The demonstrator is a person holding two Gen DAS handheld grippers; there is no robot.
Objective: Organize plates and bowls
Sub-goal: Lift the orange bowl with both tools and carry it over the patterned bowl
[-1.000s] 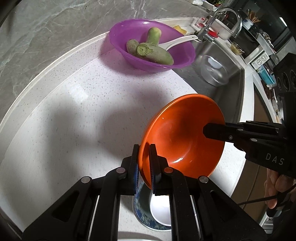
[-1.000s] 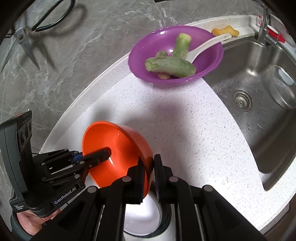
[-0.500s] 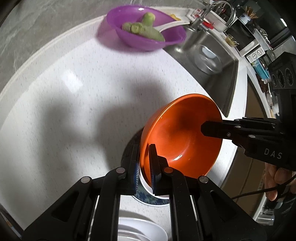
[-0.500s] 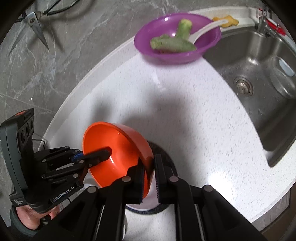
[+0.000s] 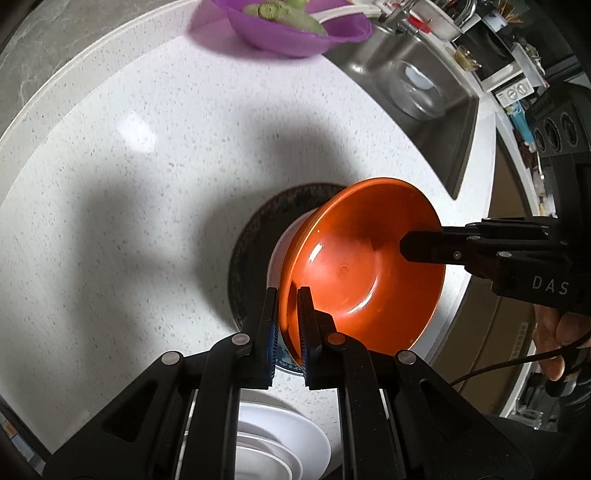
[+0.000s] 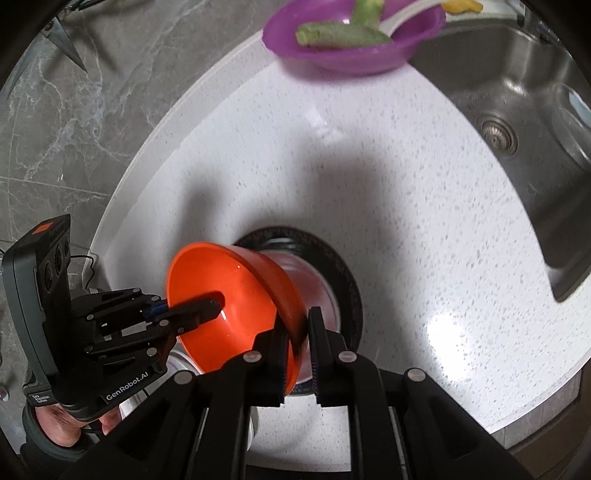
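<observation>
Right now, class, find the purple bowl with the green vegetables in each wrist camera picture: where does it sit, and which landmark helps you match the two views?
Left wrist view: the purple bowl is at the top edge, just right of centre, left of the sink.
Right wrist view: the purple bowl is at the top, right of centre, again left of the sink.
Shared landmark: the orange bowl, low in both pictures.

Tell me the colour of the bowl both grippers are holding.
Orange bowl; clearest in the left wrist view.
</observation>
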